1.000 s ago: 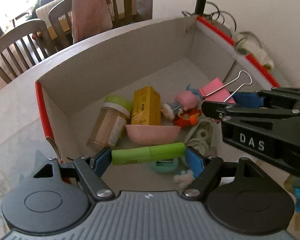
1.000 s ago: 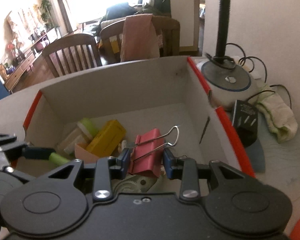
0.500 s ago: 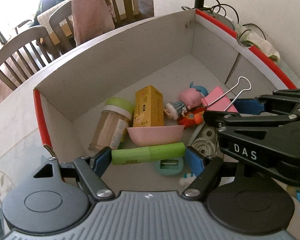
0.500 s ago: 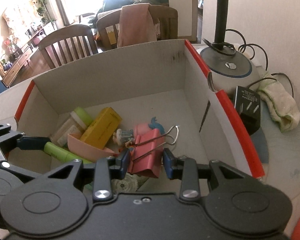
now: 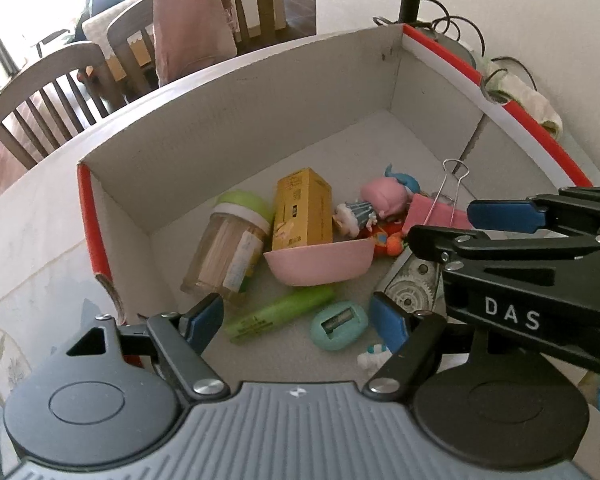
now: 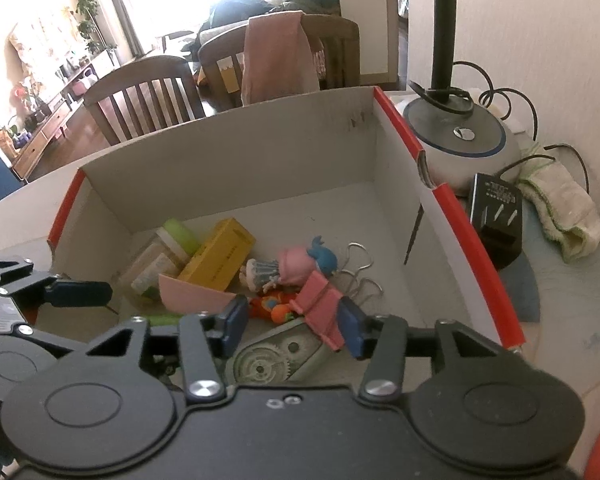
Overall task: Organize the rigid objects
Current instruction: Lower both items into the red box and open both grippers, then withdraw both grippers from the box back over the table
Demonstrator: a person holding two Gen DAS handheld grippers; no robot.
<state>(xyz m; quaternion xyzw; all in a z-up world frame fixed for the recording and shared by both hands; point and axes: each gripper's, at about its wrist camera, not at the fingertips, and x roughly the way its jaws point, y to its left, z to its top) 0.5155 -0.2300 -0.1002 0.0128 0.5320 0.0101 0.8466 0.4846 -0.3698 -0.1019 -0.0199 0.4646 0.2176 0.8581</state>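
— What's changed in the last second?

— My right claw (image 6: 292,326) has just been opening, and the pink binder clip (image 6: 320,308) it was carrying is now lying on the heap inside the cardboard box (image 5: 228,120). It's leaning against my right-hand blue pad but isn't pinched. The green marker (image 5: 278,314) is also out of my left claw (image 5: 300,320). It's lying on the box floor below the pink bowl (image 5: 320,260), and those jaws are standing wide with nothing in them.

— So both claws are released?

— Yes, both are hanging empty over the near end of the box.

— What's worrying you?

— The clip is resting half on the tape dispenser (image 6: 276,356), half on the orange toy (image 6: 274,308), with its wire handles sticking out. As I'm pulling the right claw back, I think the pad touching it could drag it along or tip it off the heap.

— And on the left?

— The marker is round and lying loose near the teal sharpener (image 5: 339,324). If I'm dipping in for anything nearby, a nudge could set it rolling. My two claws are also crowding each other, so they could bump together.
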